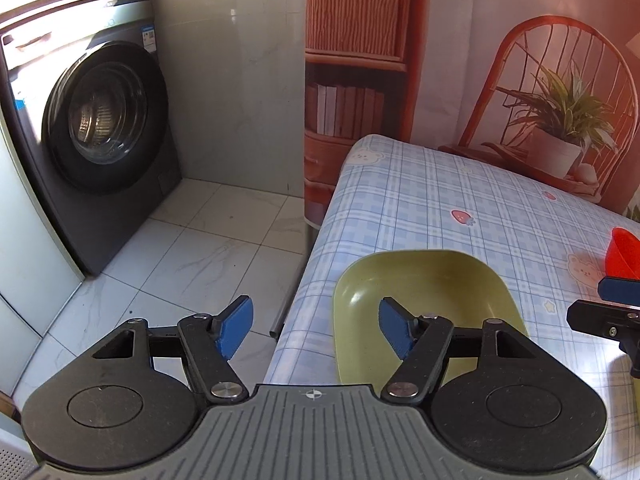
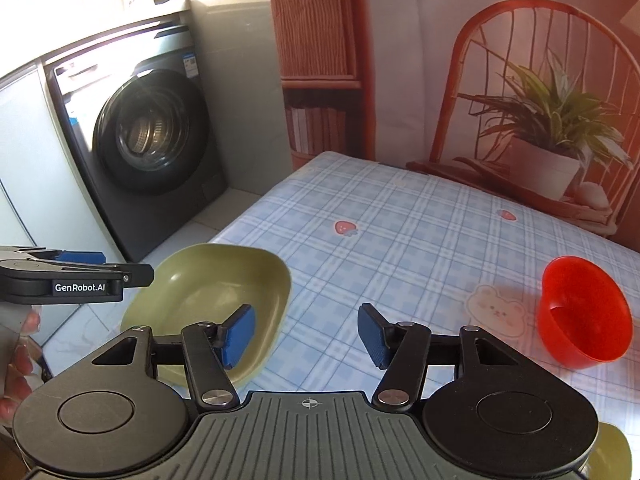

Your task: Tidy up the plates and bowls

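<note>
Green plate (image 2: 208, 304) at nine o'clock, red bowl (image 2: 582, 316) at three, well apart on tablecloth (image 2: 400, 240), nothing stacked yet, left gripper (image 1: 316, 330) and right gripper (image 2: 306, 334) both spread, empty.

The green dish (image 2: 208, 304) looks like smooth, matt plastic; the red bowl (image 2: 582, 316) is glossier plastic. A smooth checked cloth (image 2: 400, 240) covers the counter. The fingers (image 1: 236, 326) carry ribbed blue pads. Floor tiles (image 1: 192, 248) are glossy.
</note>
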`<state>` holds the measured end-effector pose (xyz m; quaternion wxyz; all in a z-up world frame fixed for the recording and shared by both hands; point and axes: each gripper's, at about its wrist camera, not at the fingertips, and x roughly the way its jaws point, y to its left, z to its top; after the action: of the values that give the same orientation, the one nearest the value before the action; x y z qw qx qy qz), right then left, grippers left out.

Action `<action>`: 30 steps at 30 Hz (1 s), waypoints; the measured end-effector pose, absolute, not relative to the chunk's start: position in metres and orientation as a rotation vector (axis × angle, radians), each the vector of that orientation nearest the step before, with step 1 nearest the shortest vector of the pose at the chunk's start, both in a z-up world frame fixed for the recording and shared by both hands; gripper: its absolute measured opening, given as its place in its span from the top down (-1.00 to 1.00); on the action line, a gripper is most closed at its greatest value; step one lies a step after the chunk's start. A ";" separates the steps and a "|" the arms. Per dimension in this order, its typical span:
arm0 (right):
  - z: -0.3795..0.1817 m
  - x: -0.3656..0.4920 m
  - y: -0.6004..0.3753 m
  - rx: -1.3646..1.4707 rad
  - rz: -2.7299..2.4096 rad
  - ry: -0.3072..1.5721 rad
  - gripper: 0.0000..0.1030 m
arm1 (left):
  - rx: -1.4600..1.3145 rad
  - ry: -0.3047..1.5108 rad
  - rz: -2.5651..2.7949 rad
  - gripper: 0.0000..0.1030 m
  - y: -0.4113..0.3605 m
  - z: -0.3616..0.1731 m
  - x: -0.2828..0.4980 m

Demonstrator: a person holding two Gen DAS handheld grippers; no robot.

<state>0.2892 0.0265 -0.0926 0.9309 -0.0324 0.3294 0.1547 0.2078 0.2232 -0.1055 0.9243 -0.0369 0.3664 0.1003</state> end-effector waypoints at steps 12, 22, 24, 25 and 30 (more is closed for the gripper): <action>-0.130 0.295 0.035 -0.015 0.392 0.750 0.65 | -0.100 0.825 0.183 0.55 0.219 -0.134 0.211; -0.129 0.272 0.020 0.052 0.398 0.762 0.82 | -0.064 0.835 0.145 0.71 0.191 -0.132 0.194; -0.127 0.265 0.014 0.049 0.393 0.752 0.82 | -0.072 0.839 0.133 0.72 0.185 -0.130 0.191; -0.126 0.261 0.011 0.048 0.388 0.745 0.82 | -0.072 0.837 0.128 0.72 0.182 -0.129 0.190; -0.117 0.243 -0.007 0.035 0.364 0.703 0.82 | -0.076 0.827 0.114 0.71 0.161 -0.122 0.182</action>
<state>0.2434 -0.0073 -0.1167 0.9225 0.0170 0.3423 0.1774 0.1823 0.1614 -0.1223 0.9135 -0.0367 0.4015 0.0554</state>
